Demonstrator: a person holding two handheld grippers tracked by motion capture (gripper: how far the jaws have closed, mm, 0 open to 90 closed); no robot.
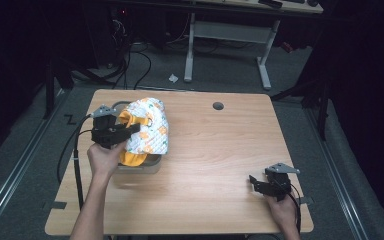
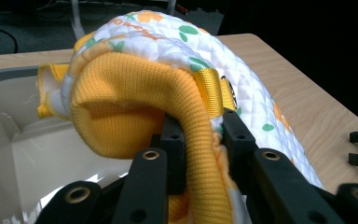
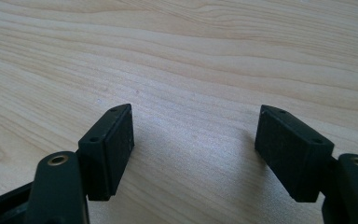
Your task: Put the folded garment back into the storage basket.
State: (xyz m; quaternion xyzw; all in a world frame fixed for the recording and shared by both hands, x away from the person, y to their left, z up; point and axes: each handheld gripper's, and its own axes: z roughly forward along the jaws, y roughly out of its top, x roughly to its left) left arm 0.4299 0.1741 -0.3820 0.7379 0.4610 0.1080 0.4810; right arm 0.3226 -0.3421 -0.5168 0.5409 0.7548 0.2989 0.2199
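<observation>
Over grey bin [image 1: 152, 162]: left gripper [image 2: 200, 135] jaws pinching yellow knit cuff of quilted garment [image 2: 242, 93]; orange lettering unreadable. Right gripper [image 3: 193, 140] jaws spread.

The left gripper [image 1: 130, 129] is at the rear left of the table [image 1: 215, 150], jaws clamped on the yellow ribbed edge of a garment [image 2: 168, 93]. The left forearm [image 1: 92, 205] extends from the table's near edge. The right gripper [image 3: 196, 144] rests near the table's front right corner, jaws spread wide with nothing between them, held by the right hand [image 1: 282, 210].
</observation>
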